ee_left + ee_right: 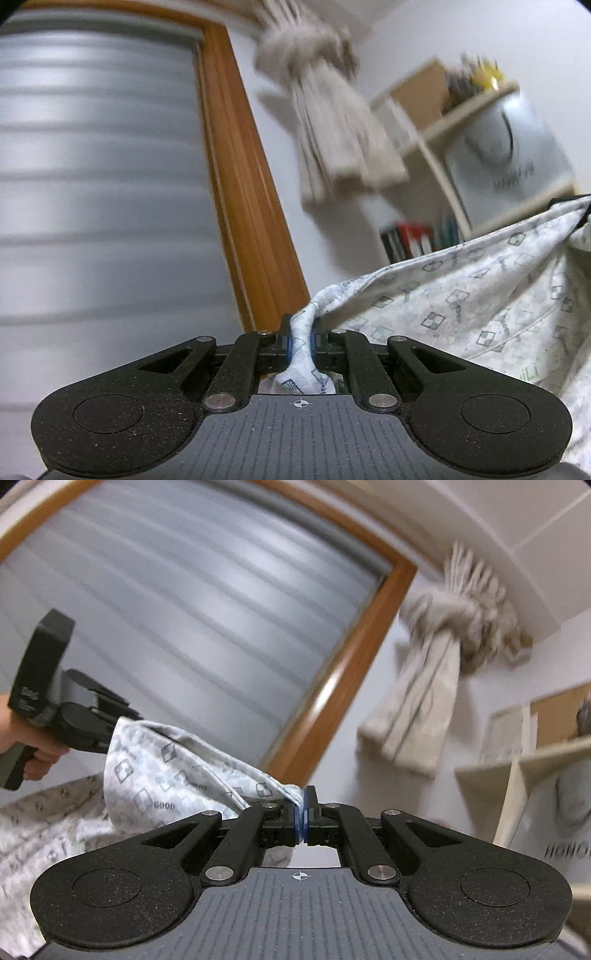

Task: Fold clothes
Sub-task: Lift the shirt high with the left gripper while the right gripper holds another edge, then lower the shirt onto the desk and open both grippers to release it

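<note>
A white garment (461,302) with a small grey-blue square print hangs stretched in the air between both grippers. My left gripper (302,339) is shut on one bunched edge of it, and cloth pokes out behind the pads. In the right wrist view my right gripper (302,818) is shut on another edge of the same garment (166,771), which runs off to the left. There the left gripper's body (74,709) shows, held by a person's hand (33,753). The garment's lower part drops out of sight below both views.
Ahead is a window with a grey slatted shutter (96,184) in an orange wooden frame (243,192). A knotted beige curtain (332,122) hangs beside it. A pale wooden shelf (480,122) with a white box, books and pencils stands at the right.
</note>
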`<action>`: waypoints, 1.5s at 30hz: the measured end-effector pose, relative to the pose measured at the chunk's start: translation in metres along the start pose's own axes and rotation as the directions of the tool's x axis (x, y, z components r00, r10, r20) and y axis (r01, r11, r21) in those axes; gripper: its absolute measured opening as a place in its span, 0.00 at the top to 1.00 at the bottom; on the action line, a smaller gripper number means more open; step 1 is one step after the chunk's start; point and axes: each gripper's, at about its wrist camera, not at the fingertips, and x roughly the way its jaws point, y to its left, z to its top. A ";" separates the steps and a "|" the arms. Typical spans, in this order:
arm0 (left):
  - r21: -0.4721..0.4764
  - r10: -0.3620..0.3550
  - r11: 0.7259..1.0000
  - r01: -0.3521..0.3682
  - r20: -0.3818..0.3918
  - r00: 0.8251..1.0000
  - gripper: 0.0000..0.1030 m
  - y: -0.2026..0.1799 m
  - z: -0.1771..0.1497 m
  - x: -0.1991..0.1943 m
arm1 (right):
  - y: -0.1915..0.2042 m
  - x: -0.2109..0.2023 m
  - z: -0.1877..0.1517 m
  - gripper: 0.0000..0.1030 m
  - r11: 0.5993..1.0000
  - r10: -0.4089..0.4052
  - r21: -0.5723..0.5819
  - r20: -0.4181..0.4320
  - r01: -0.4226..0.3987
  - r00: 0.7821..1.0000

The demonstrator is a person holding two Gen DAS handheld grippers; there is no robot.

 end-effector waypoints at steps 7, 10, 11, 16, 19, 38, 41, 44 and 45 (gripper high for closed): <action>-0.009 -0.127 0.992 0.128 -0.226 0.966 0.92 -0.075 -0.136 0.127 | 0.001 0.055 -0.176 0.98 0.999 0.012 0.045 -0.274 0.000 0.962; -0.062 -0.205 0.979 0.196 -0.339 0.918 0.92 -0.120 -0.219 0.183 | 0.005 0.075 -0.279 0.98 0.995 0.024 0.098 -0.407 0.018 0.913; -0.086 -0.229 0.973 0.212 -0.385 0.894 0.92 -0.135 -0.249 0.200 | 0.009 0.083 -0.317 0.98 0.993 0.027 0.117 -0.458 0.030 0.889; -0.177 -0.333 0.943 0.283 -0.565 0.755 0.91 -0.199 -0.372 0.251 | 0.025 0.111 -0.482 0.98 0.977 0.053 0.185 -0.681 0.102 0.731; -0.210 -0.372 0.927 0.310 -0.617 0.693 0.82 -0.219 -0.405 0.262 | 0.022 0.120 -0.541 0.94 0.951 0.108 0.267 -0.759 0.155 0.643; -0.385 -0.474 0.877 0.288 -0.589 0.655 0.19 -0.207 -0.415 0.122 | 0.020 -0.026 -0.560 0.62 0.836 0.345 0.532 -0.697 0.131 0.629; -0.445 -0.494 0.858 0.256 -0.577 0.650 0.19 -0.202 -0.430 0.089 | 0.030 -0.053 -0.555 0.62 0.828 0.356 0.543 -0.704 0.143 0.614; -0.494 -0.509 0.839 0.228 -0.567 0.647 0.19 -0.197 -0.447 0.063 | 0.040 -0.073 -0.551 0.62 0.818 0.370 0.554 -0.715 0.157 0.593; -0.503 -0.512 0.835 0.223 -0.564 0.648 0.19 -0.195 -0.451 0.059 | 0.044 -0.077 -0.550 0.62 0.815 0.379 0.558 -0.718 0.157 0.584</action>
